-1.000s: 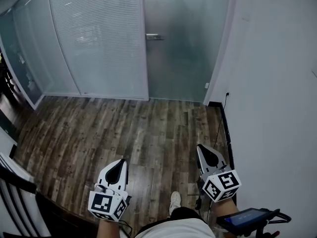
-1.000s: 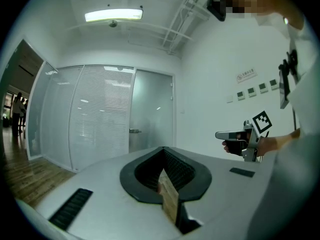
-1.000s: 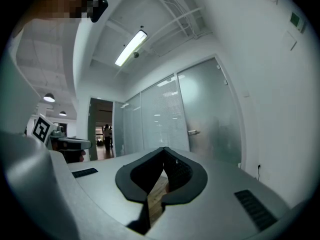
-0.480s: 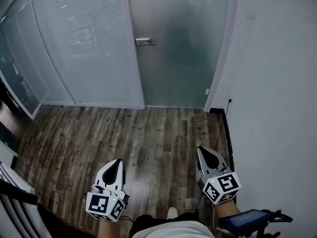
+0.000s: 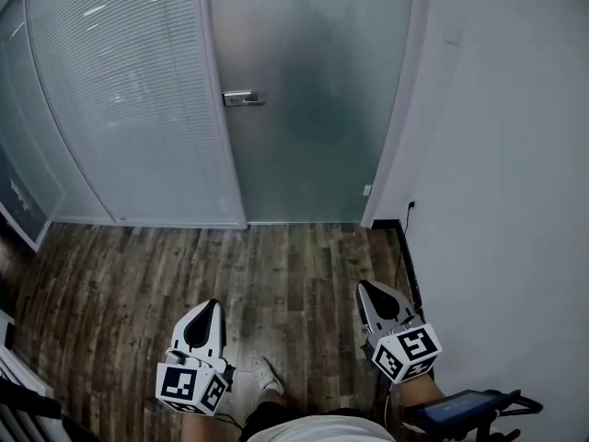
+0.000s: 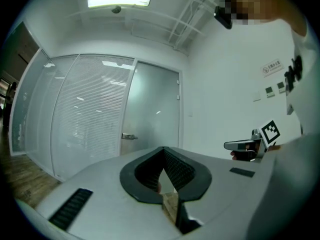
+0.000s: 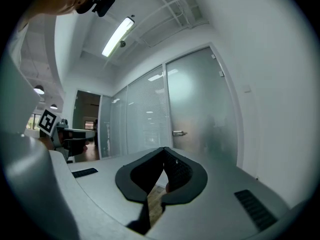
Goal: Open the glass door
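The frosted glass door (image 5: 308, 90) stands shut straight ahead, its metal lever handle (image 5: 241, 98) at its left edge. Both grippers are held low over the wood floor, well short of the door, pointing level toward it. My left gripper (image 5: 210, 308) has its jaws meeting at the tips with nothing between them. My right gripper (image 5: 366, 289) is shut and empty too. The left gripper view shows the door (image 6: 155, 109) and handle (image 6: 128, 136) beyond the shut left gripper (image 6: 163, 154). In the right gripper view the handle (image 7: 178, 133) lies past the shut right gripper (image 7: 164, 153).
A white wall (image 5: 506, 155) runs along the right, with a cable (image 5: 405, 247) at its base. A glass partition with blinds (image 5: 120, 109) curves away left of the door. A dark handheld device (image 5: 460, 405) is at bottom right. The person's shoe (image 5: 269, 376) is on the floor.
The door and its handle have drawn nearer and lower in the head view as the person walked toward it. Both grippers came forward together and stayed shut.
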The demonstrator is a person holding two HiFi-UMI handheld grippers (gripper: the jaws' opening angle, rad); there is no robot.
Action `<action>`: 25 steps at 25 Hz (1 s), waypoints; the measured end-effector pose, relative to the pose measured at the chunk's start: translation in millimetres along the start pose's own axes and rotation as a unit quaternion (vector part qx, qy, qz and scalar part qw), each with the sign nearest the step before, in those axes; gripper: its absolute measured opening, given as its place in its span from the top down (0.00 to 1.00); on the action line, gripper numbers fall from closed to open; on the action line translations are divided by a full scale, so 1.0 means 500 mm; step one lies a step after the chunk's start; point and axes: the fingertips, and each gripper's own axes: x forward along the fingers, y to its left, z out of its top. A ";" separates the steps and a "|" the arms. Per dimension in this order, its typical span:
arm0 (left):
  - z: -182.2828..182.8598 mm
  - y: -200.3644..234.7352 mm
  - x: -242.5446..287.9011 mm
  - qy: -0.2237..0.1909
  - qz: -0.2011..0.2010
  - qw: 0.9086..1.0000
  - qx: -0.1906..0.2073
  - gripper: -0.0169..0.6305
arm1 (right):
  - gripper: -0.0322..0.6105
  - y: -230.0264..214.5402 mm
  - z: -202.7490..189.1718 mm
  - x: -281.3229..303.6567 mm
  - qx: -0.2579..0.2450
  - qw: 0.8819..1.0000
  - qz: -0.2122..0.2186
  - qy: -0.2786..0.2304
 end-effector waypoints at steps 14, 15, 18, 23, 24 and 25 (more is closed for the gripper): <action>0.062 0.325 0.280 -0.003 -0.024 1.000 0.004 0.98 | 0.95 0.001 0.061 0.413 -0.010 1.000 -0.023 0.002; 0.061 0.344 0.293 -0.004 -0.024 1.000 0.002 0.98 | 0.95 0.004 0.057 0.438 -0.012 1.000 -0.022 0.005; 0.057 0.386 0.325 -0.002 -0.026 1.000 -0.005 0.98 | 0.95 0.012 0.066 0.505 -0.019 1.000 -0.018 0.008; 0.042 0.435 0.388 0.010 -0.021 1.000 -0.013 0.98 | 0.95 0.001 0.074 0.601 -0.017 1.000 -0.008 0.008; 0.041 0.443 0.404 0.011 -0.022 1.000 -0.012 0.98 | 0.95 -0.004 0.073 0.621 -0.015 1.000 -0.006 0.008; 0.045 0.452 0.420 0.013 -0.023 1.000 -0.009 0.98 | 0.95 -0.009 0.075 0.643 -0.014 1.000 -0.005 0.007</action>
